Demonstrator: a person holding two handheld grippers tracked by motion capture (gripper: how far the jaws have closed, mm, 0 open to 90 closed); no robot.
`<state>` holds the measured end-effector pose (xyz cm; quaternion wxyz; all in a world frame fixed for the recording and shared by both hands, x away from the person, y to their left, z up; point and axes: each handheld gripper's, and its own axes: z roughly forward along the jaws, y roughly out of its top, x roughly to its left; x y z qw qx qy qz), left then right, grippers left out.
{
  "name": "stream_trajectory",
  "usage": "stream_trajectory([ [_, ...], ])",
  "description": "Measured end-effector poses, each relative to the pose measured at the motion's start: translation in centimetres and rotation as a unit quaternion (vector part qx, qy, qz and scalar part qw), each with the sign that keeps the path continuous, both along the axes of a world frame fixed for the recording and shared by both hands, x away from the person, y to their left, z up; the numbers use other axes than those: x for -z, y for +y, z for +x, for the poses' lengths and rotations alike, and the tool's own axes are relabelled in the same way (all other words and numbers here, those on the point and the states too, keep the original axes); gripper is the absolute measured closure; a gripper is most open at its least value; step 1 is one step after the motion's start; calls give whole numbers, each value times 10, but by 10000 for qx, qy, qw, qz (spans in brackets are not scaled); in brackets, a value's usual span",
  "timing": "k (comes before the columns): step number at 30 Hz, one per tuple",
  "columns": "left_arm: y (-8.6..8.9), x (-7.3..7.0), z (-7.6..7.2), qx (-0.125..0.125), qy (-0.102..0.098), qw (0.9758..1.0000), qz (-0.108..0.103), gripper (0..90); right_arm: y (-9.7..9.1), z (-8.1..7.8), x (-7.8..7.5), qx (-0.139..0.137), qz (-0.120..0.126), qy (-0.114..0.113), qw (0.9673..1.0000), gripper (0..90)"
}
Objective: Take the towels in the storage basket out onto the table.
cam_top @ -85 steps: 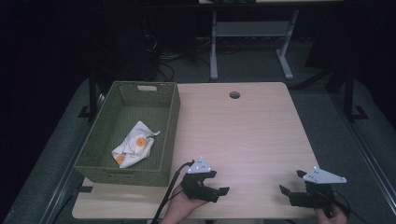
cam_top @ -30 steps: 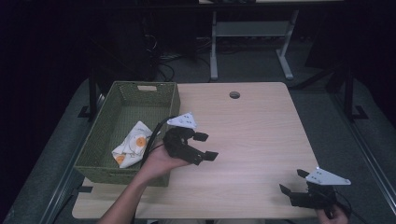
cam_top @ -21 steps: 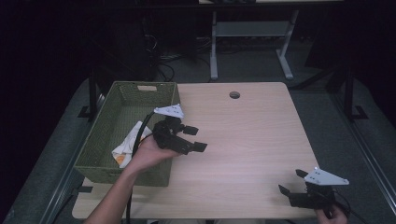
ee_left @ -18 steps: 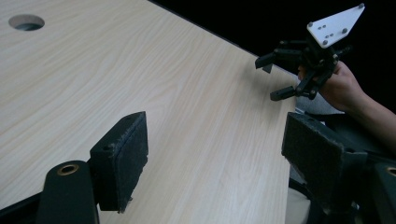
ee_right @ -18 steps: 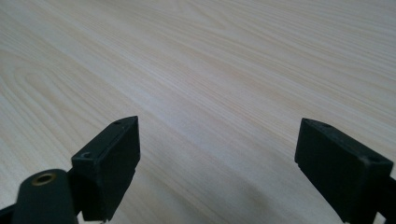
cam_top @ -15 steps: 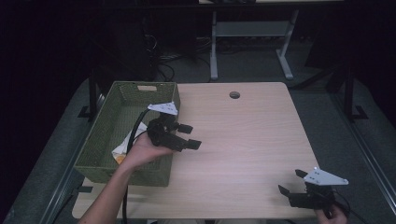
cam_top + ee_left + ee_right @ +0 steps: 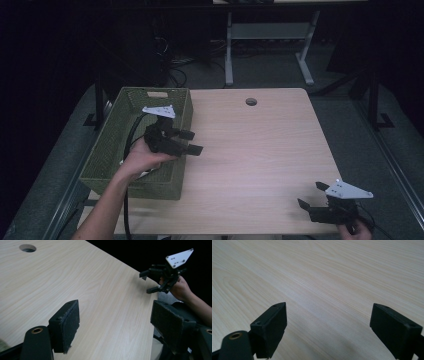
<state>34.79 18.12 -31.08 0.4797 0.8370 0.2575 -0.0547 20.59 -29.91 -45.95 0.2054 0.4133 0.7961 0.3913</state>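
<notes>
My left gripper [image 7: 192,142] hangs open over the right wall of a green woven basket [image 7: 112,145] on the table's left side, its jaws pointing right across the wood. In the left gripper view the left gripper [image 7: 117,327] has nothing between its pads. A scrap of a white packet [image 7: 144,174] shows in the basket under the person's hand. My right gripper [image 7: 310,195] rests open at the table's near right corner. The right gripper view has the right gripper [image 7: 328,327] wide apart over bare wood. The right gripper [image 7: 160,277] is also far off in the left gripper view.
The light wooden table [image 7: 260,150] has a round cable hole [image 7: 251,101] near its far edge. The left gripper's black cable [image 7: 129,145] trails down over the basket. A white desk frame [image 7: 265,45] stands on the dark floor behind the table.
My left gripper rose from the table's front edge and moved left and away, ending over the basket's right wall. The right gripper stayed put.
</notes>
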Motion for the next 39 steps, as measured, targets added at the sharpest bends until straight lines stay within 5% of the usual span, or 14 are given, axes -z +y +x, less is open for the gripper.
stream_trajectory([
  [23,59,11,9,-709,120,9974,51,243,4,-1,-1,-131,-36,-13,9999,138],
  [33,84,19,14,-1149,199,9928,291,244,-1,-1,-2,-30,29,-29,10000,138],
  [39,95,26,20,-1433,228,9879,549,243,0,-2,-2,-59,0,-25,10000,138],
])
